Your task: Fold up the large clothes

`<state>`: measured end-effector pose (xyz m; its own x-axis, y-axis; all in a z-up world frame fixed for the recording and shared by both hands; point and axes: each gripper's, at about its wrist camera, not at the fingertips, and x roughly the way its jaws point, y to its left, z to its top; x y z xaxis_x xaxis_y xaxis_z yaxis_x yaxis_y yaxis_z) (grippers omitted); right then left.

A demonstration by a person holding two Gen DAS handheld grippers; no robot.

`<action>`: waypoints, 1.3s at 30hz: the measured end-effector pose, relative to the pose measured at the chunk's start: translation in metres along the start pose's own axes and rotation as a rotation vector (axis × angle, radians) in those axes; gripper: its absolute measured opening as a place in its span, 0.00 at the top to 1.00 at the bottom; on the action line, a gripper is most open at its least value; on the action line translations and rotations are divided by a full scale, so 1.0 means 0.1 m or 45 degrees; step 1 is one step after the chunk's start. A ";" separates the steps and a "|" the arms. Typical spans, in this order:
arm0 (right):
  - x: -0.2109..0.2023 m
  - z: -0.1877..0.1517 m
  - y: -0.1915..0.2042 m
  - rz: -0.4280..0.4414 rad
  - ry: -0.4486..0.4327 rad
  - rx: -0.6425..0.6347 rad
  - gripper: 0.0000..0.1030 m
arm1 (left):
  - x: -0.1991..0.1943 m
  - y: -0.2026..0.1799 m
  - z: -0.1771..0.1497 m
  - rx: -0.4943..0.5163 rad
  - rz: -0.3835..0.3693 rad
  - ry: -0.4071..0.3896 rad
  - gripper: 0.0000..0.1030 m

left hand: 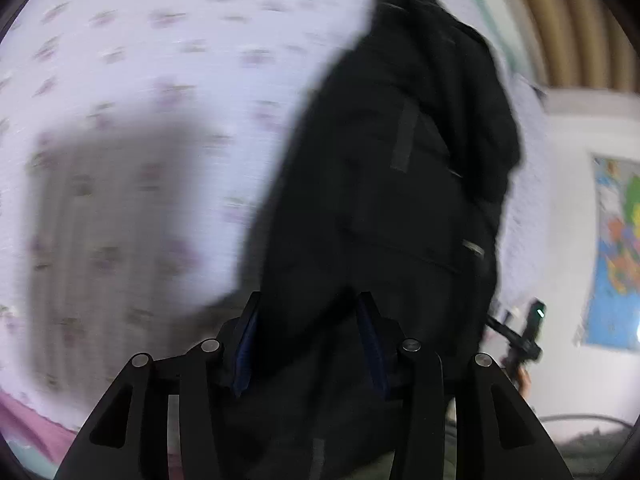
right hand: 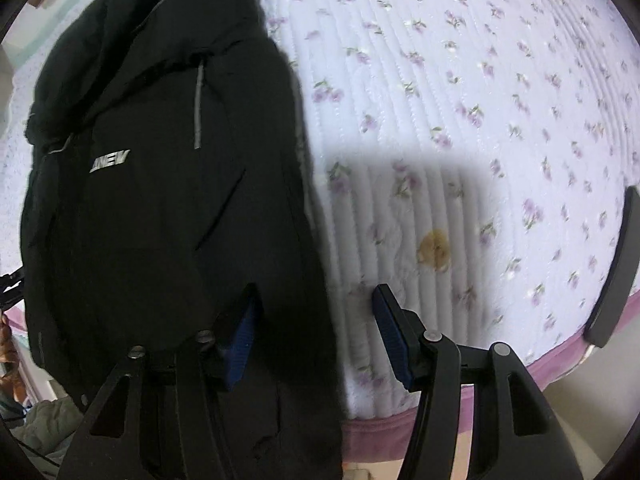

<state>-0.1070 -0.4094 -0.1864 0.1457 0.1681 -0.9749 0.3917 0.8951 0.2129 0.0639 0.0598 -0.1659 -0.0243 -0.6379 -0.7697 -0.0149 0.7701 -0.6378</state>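
Observation:
A large black jacket (left hand: 392, 184) with grey zip strips and a silver logo lies stretched over a white quilt with purple flowers (left hand: 160, 80). In the left wrist view, my left gripper (left hand: 310, 336) has its blue-padded fingers apart, with jacket fabric lying between them. In the right wrist view, the jacket (right hand: 152, 200) fills the left half. My right gripper (right hand: 314, 332) is wide open; the jacket's right edge lies between its fingers, close to the left pad (right hand: 242, 340). The right pad (right hand: 394, 336) is over bare quilt (right hand: 460, 100).
The quilt has a pink border (right hand: 400, 432) at the near edge of the bed. A yellow-brown stain (right hand: 434, 250) marks the quilt. A coloured map (left hand: 618, 256) hangs on the white wall to the right. A dark curved object (right hand: 616, 268) lies at the quilt's right edge.

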 end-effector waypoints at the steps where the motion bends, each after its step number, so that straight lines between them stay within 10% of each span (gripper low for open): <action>1: -0.04 -0.02 0.01 0.041 -0.007 -0.012 0.68 | -0.04 -0.10 0.00 0.027 -0.088 0.001 0.55; 7: -0.36 -0.08 0.26 0.388 -0.073 -0.091 0.70 | -0.08 -0.37 0.03 0.078 -0.475 -0.002 0.47; 13: -0.07 -0.15 0.30 0.283 0.046 -0.052 0.68 | 0.28 -0.23 -0.20 0.085 -0.145 0.185 0.47; 19: -0.02 -0.65 0.14 0.241 0.212 -0.038 0.61 | 0.19 -0.18 -0.42 0.054 -0.068 0.198 0.47; 22: -0.02 -0.80 0.14 0.289 0.232 0.012 0.60 | 0.19 -0.33 -0.42 0.087 0.005 0.160 0.85; 24: -0.08 -0.79 0.18 0.317 0.209 0.052 0.81 | 0.05 -0.37 -0.32 0.038 -0.100 0.073 0.91; 34: -1.04 0.18 0.01 0.659 -0.183 0.214 0.86 | -0.45 -0.97 0.59 -0.040 -0.633 -0.157 0.91; 39: -1.49 0.74 -0.01 0.715 -0.355 0.184 0.86 | -0.78 -1.17 1.05 0.008 -0.695 -0.287 0.91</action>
<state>-0.0622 -0.4661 -0.0369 0.5870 0.4639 -0.6635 0.3029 0.6342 0.7114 0.1726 0.0191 -0.0340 0.1984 -0.9276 -0.3165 0.0407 0.3304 -0.9430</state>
